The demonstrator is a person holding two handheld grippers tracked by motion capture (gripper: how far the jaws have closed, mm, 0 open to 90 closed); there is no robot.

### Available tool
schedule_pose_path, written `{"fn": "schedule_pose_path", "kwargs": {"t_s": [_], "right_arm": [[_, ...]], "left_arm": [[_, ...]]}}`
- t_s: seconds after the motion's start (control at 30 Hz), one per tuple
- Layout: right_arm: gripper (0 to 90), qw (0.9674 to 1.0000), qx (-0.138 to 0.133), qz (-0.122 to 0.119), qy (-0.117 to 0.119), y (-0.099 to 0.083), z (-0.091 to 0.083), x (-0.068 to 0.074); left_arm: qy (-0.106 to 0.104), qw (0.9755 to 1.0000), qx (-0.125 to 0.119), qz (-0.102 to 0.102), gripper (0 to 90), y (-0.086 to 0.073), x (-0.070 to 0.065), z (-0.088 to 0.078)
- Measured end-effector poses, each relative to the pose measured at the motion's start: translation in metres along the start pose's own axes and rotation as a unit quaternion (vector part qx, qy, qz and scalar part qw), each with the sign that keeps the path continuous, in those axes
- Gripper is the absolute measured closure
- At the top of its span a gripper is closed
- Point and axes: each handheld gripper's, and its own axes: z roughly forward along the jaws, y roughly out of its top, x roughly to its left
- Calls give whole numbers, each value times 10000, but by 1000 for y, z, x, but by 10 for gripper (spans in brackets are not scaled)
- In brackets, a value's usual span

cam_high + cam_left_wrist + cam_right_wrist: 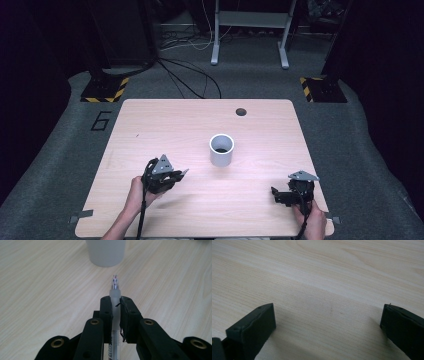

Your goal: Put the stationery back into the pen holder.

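Fingers (107, 315) of the left gripper (115, 312) are clamped on a clear pen (115, 293), its tip poking out ahead of them and aimed toward the white cup (106, 252); those of the right gripper (328, 322) stand wide apart with nothing between them, only bare wood showing in the gap.

Working down from the biggest thing: the tabletop (150, 130) is a pale wooden slab carrying very little; the white cup (221, 150) stands upright near its middle, open mouth up, with a dark interior in the high view, so I cannot tell whether anything already lies inside; the left gripper (167, 176) sits low over the wood to the cup's left and a little nearer the person, apart from it; the right gripper (290, 192) waits near the tabletop's right front corner, well apart from the cup; smallest of all, the pen is a thin transparent barrel gripped close behind its frosted grip section.

As for progress, the pick-up looks done: the pen is secured and pointed at the cup; what seems left is the carry across the short gap, tilting the pen upright over the rim, and letting go so it drops in; the right gripper appears to have no part to play yet.
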Motion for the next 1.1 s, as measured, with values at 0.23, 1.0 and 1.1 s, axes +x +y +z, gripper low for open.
{"fn": "schedule_pose_path", "kwargs": {"t_s": [0.23,1.0,1.1], "right_arm": [[0,10000,-2,-1,0,0,0,0],[0,10000,-5,1,-2,0,0,0],[0,10000,3,-1,0,0,0,0]], "left_arm": [[64,9992,-391,-96,806,5,3,-2],[272,9915,-1270,-87,806,34,16,4],[241,9898,-1398,-139,806,38,18,4]]}}
